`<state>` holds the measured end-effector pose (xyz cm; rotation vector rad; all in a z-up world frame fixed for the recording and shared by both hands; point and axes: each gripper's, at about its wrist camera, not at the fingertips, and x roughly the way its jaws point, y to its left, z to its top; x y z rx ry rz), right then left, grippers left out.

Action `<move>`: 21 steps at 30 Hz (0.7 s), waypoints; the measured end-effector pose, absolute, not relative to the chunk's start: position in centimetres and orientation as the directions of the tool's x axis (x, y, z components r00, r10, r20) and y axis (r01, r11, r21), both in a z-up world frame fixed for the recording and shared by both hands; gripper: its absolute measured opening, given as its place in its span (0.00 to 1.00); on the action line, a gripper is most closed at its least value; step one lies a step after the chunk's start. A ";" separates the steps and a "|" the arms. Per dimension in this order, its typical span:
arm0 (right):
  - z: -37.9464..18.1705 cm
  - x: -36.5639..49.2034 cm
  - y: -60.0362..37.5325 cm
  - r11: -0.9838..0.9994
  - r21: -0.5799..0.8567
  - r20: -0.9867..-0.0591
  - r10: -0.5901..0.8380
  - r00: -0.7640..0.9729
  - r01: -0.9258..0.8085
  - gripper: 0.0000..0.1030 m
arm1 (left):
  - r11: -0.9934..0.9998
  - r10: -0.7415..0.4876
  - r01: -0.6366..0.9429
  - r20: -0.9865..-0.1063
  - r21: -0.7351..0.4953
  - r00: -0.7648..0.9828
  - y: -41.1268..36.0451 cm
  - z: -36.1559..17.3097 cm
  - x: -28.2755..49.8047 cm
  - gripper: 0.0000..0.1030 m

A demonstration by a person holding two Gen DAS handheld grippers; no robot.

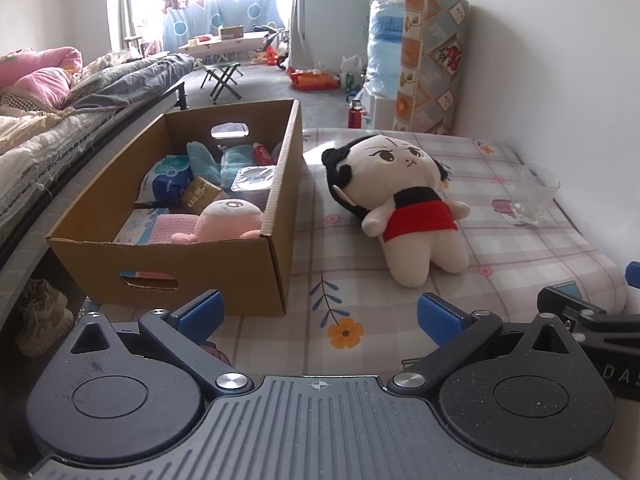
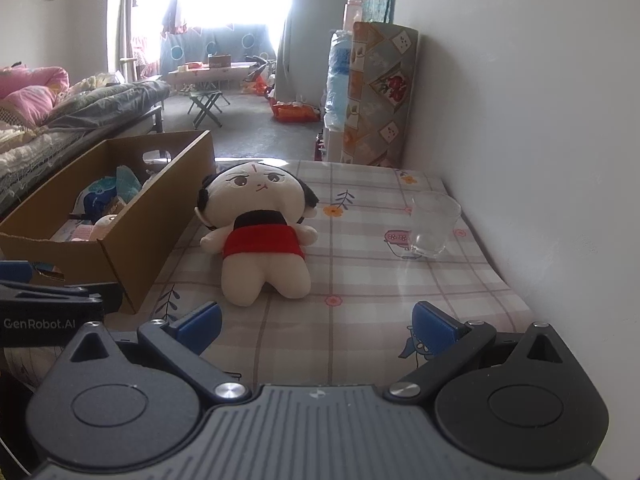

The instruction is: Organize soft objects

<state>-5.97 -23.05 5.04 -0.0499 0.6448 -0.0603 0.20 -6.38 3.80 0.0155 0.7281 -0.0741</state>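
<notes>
Nearest to us, our left gripper [image 1: 318, 312] hovers over the checked cloth [image 1: 520, 248] that covers the surface, its blue fingers [image 1: 202, 310] spread wide apart with nothing between them and nothing touching them. Our right gripper [image 2: 316, 322] is held the same way, fingers [image 2: 434, 326] wide apart and empty above the cloth.

Just ahead lies the doll [image 1: 404, 208], on its back on the cloth, feet toward us, in a red dress with black hair. We see it beside the cardboard box [image 1: 176, 256], close to the box's right wall; we cannot tell whether they touch. Inside the box sit a pink plush toy [image 1: 230, 220], tissue packs [image 1: 170, 178] and a light blue cloth [image 1: 208, 160]. To the doll's right, well apart, stands a clear glass [image 2: 434, 222] near the wall.
</notes>
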 end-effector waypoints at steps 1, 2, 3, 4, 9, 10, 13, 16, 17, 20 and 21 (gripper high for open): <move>5.0 -6.0 -22.9 0.997 -0.074 -0.595 -0.073 0.800 0.036 1.00 | 0.997 -0.060 0.070 -0.666 -0.012 0.743 -6.3 3.8 0.2 1.00; 5.0 -6.1 -22.7 0.996 -0.084 -0.592 -0.076 0.802 0.032 1.00 | 0.998 -0.058 0.067 -0.667 -0.012 0.743 -6.2 3.8 0.3 1.00; 5.1 -6.1 -22.6 0.995 -0.094 -0.588 -0.079 0.805 0.029 1.00 | 0.998 -0.056 0.065 -0.667 -0.011 0.743 -6.2 3.8 0.3 1.00; 5.1 -6.1 -22.4 0.995 -0.101 -0.586 -0.079 0.806 0.024 1.00 | 0.998 -0.054 0.063 -0.668 -0.011 0.742 -6.2 3.8 0.3 1.00; 4.9 -5.9 -21.8 0.993 -0.119 -0.593 -0.064 0.803 -0.009 1.00 | 0.998 -0.046 0.055 -0.670 -0.007 0.741 -5.9 3.7 0.3 1.00; 4.9 -5.9 -21.6 0.992 -0.123 -0.595 -0.062 0.801 -0.014 1.00 | 0.999 -0.041 0.050 -0.670 -0.006 0.741 -5.9 3.7 0.2 1.00; 4.6 -5.6 -21.2 0.991 -0.131 -0.604 -0.048 0.796 -0.039 1.00 | 0.999 -0.026 0.033 -0.671 -0.002 0.741 -5.5 3.6 0.3 1.00; 4.4 -5.5 -20.8 0.990 -0.131 -0.611 -0.035 0.791 -0.057 1.00 | 1.000 -0.019 0.022 -0.673 -0.003 0.739 -5.1 3.6 0.2 1.00; 4.4 -5.4 -20.7 0.989 -0.132 -0.613 -0.032 0.789 -0.063 1.00 | 1.000 -0.015 0.020 -0.674 -0.001 0.739 -5.0 3.6 0.2 1.00; 4.3 -5.3 -20.4 0.988 -0.136 -0.613 -0.027 0.789 -0.071 1.00 | 1.000 -0.006 0.013 -0.675 0.005 0.737 -4.9 3.5 0.1 1.00; 4.3 -5.3 -20.3 0.988 -0.135 -0.613 -0.026 0.790 -0.072 1.00 | 1.000 -0.002 0.010 -0.675 0.007 0.738 -4.8 3.5 0.1 1.00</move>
